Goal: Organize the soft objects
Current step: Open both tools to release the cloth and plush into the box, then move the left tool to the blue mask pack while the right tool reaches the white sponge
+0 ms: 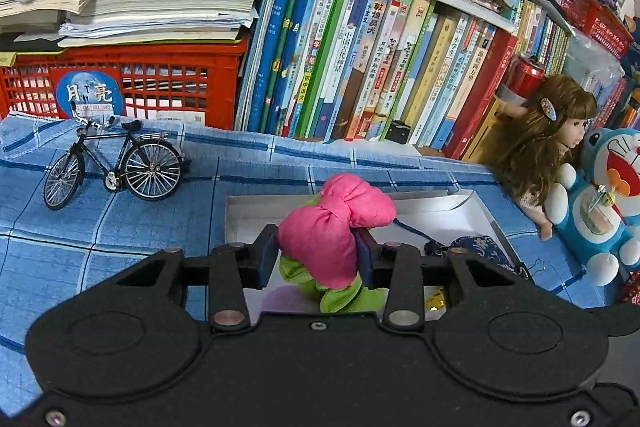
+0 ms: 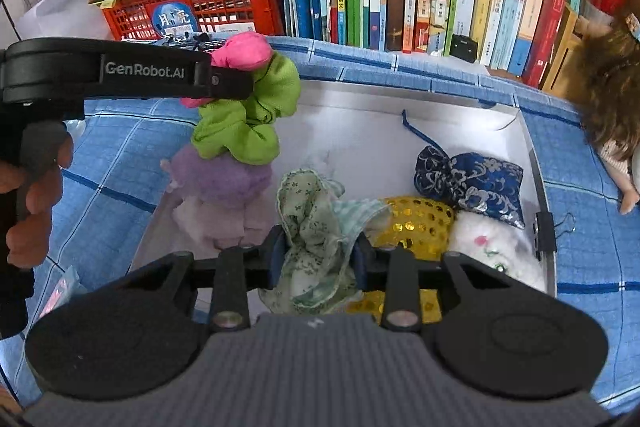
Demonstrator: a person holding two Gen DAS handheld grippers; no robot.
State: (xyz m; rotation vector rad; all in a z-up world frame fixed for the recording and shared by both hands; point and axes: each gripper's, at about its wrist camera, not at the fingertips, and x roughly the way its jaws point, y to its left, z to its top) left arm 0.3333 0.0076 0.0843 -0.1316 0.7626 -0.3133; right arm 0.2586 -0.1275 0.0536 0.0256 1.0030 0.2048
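My left gripper (image 1: 316,247) is shut on a pink and green cloth flower (image 1: 336,223), pads pressed on its pink part. In the right wrist view the left gripper (image 2: 236,83) holds the flower (image 2: 248,123) over the left end of a white box (image 2: 400,107), above a purple plush piece (image 2: 224,183). My right gripper (image 2: 318,247) is shut on a pale green floral cloth pouch (image 2: 312,223) low in the box. A blue brocade pouch (image 2: 472,183), a yellow sequin piece (image 2: 420,223) and a white fluffy item (image 2: 492,247) lie in its right half.
The box sits on a blue checked cloth (image 1: 120,227). A model bicycle (image 1: 116,163) stands at the left, with a red crate (image 1: 160,83) and upright books (image 1: 360,47) behind. A doll (image 1: 548,139) and a blue cat plush (image 1: 608,203) sit at the right. A person's hand (image 2: 32,195) grips the left handle.
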